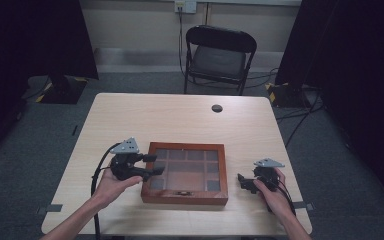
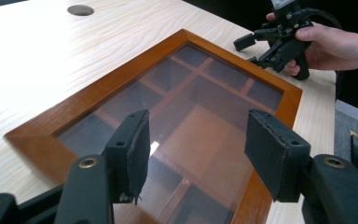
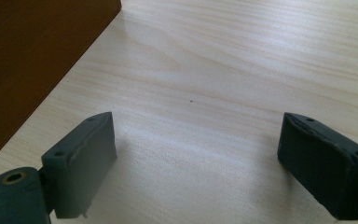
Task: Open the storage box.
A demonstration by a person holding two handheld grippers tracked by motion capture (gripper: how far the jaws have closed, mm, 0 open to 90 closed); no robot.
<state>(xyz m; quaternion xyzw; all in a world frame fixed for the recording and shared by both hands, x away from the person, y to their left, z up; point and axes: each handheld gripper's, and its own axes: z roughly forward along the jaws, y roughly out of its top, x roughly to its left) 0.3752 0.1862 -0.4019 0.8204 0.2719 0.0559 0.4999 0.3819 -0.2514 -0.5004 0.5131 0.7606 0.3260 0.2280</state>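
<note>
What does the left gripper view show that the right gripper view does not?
Left gripper view alone: the glass lid of the wooden box with dividers beneath it, the table's round hole, and the right gripper in the person's hand, its own jaws open above the lid. Right gripper view alone: the box's plain side wall close up and the right gripper's open jaws over bare table. Both: the box, the light wooden table.

Behind the table (image 1: 130, 115) a black folding chair (image 1: 219, 57) stands on grey carpet (image 1: 40, 135), black curtains (image 1: 30, 40) at both sides, a pale wall (image 1: 140, 22) behind the chair.
</note>
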